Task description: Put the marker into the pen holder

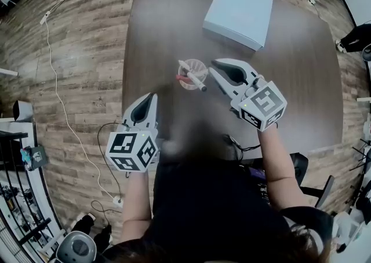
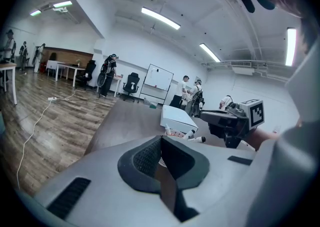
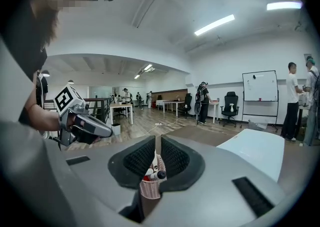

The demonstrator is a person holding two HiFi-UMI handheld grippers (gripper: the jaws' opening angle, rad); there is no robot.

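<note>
Seemingly three markers (image 1: 191, 75) fill one pen holder (image 1: 203, 68).

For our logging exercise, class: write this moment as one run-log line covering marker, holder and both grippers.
marker: tilted in pen holder | right gripper: narrowly open, empty, beside holder | left gripper: shut, empty

Seen from the person's side, the table (image 1: 162, 36) stands on the floor (image 1: 81, 53), with a cable (image 1: 57, 91) trailing across the floor to its left. A box (image 1: 239, 11) rests on the far right part of the table. The pen holder (image 1: 203, 68) stands near the middle, in front of the box. A marker (image 1: 197, 82) lies tilted across the holder's rim. The right gripper (image 1: 213, 65) is just right of the holder. The left gripper (image 1: 152, 97) is over the near left edge, apart from the holder.
</note>
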